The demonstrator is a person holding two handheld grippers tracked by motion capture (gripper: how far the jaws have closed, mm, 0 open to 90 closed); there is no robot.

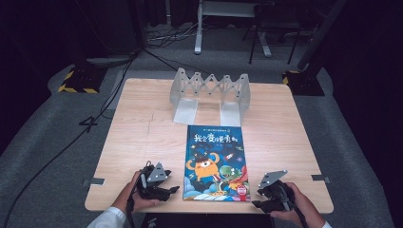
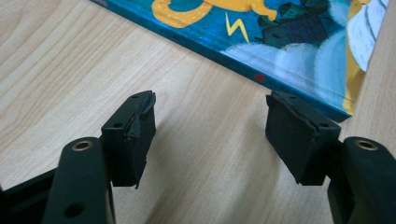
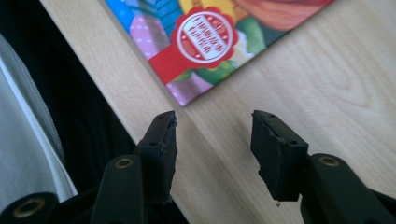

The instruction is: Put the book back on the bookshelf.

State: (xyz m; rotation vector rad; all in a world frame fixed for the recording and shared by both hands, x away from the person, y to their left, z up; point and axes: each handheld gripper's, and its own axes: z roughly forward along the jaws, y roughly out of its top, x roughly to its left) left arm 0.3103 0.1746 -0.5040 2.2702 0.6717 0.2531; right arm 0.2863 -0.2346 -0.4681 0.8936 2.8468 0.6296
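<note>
A dark room with grey carpet (image 1: 43, 142) surrounds a pale wood worktop (image 1: 138, 137); black cables (image 1: 62, 152) trail over the carpet at 9 o'clock, and yellow-and-black striped stand bases (image 1: 76, 83) sit past the far corners. At the worktop's 12 o'clock stands a grey expanding book rack (image 1: 209, 92), its two flat feet pointing toward the person.

The picture book (image 1: 216, 164) lies flat, cover up, just right of centre and reaching to the near edge. Its long axis runs from 12 to 6 o'clock, with the title end at 12, toward the rack, and the spine along its 9 o'clock side. A red seal (image 3: 203, 37) marks the cover's near right corner.

The left gripper (image 1: 175, 190) rests low at the book's near left corner, pointing toward 3 o'clock; its jaws stand apart, holding nothing, the spine's edge just ahead. The right gripper (image 1: 256, 198) sits at 5 o'clock, apart from the book, pointing toward 9; its jaws are also apart with bare wood between them.
</note>
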